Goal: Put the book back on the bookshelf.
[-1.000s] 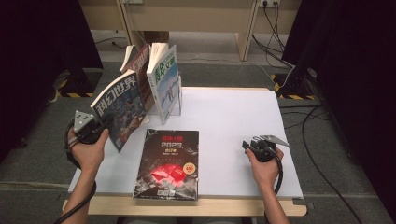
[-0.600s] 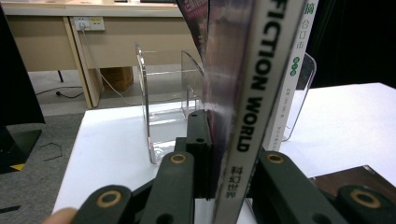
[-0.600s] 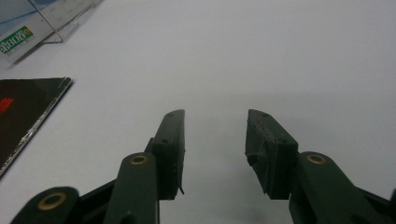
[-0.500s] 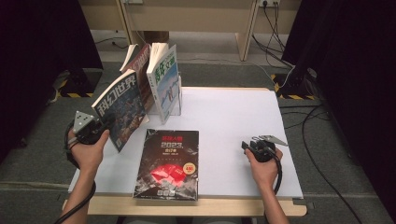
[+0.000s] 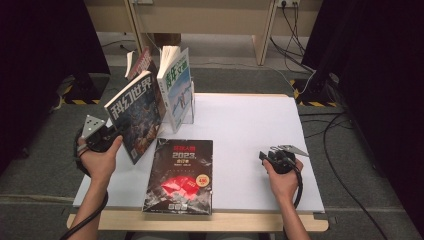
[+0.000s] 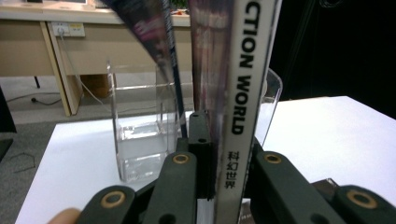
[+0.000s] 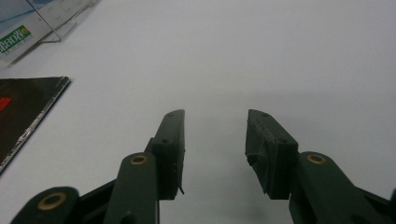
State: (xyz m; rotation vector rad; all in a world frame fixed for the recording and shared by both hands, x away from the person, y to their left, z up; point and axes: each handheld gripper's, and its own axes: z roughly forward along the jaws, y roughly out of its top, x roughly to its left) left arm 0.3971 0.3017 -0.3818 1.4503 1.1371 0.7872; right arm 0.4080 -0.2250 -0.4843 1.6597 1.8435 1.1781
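**A magazine held up on its edge**

The left gripper [image 5: 107, 139] has its fingers squeezed on the dark science fiction magazine with white letters [image 5: 134, 116]. It is tilted above the white worktop [image 5: 250, 130], just beside the clear plastic stand [image 6: 140, 140]. The right gripper [image 7: 215, 149] rests with fingers apart, holding nothing.

Even overhead light, dark surround, close-ups blurred

The left tongs [image 5: 111, 141] and the right tongs [image 5: 264, 155] are black, each topped by a grey three-cornered plate. Brass-coloured rivets sit in the linkage behind their flat black jaws. A black cable trails back from each along the person's bare forearm; no sleeves show.
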